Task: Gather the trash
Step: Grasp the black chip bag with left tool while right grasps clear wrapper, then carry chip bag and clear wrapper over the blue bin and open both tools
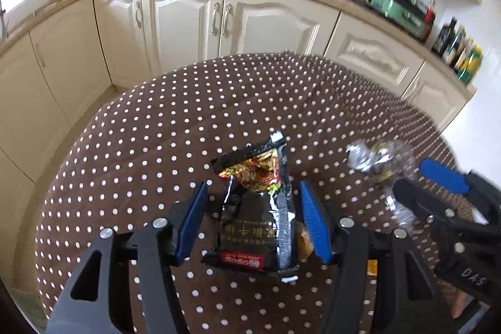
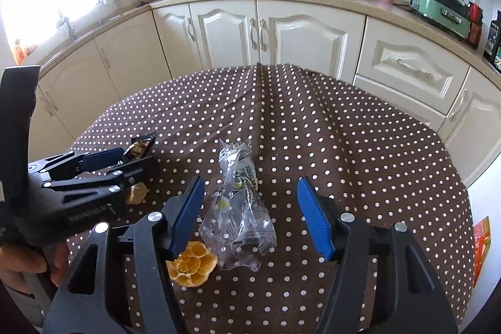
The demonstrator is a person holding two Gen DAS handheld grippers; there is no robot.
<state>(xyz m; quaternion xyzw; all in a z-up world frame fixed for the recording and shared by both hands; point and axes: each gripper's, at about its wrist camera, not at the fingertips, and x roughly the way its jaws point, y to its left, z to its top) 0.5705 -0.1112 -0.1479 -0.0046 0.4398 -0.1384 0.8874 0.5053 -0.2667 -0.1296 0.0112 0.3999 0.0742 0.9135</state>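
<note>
Right, I have both tools down over the dotted tablecloth (image 2: 313, 127), and I take the clear plastic wrapper (image 2: 239, 208) as my landmark, since it lies near the middle of the litter.

The right gripper (image 2: 250, 216) straddles that wrapper with its jaws apart and neither blue pad pressing on it. Just beside the wrapper, on the side nearer the left tool, lies a dried orange peel (image 2: 191, 266), tucked under the right gripper's left pad. Further out on that same side is the black noodle packet (image 1: 256, 215), and the left gripper (image 1: 253, 221) stands over it, jaws apart with the packet between the pads but not pinched. A second bit of peel (image 2: 136, 193) lies between the wrapper and the packet, close under the left tool.

I judge both wrappers to be very light, thin and crinkly. The clear one looks slick and springy, so a grip on a loose edge could slide off; I would close across its bunched middle, where the film is gathered. The packet is torn open and stands up a little; its crimped seam strip looks the stiffest place to pinch. The peel seems dry and brittle, so it wants a gentle squeeze.
</note>
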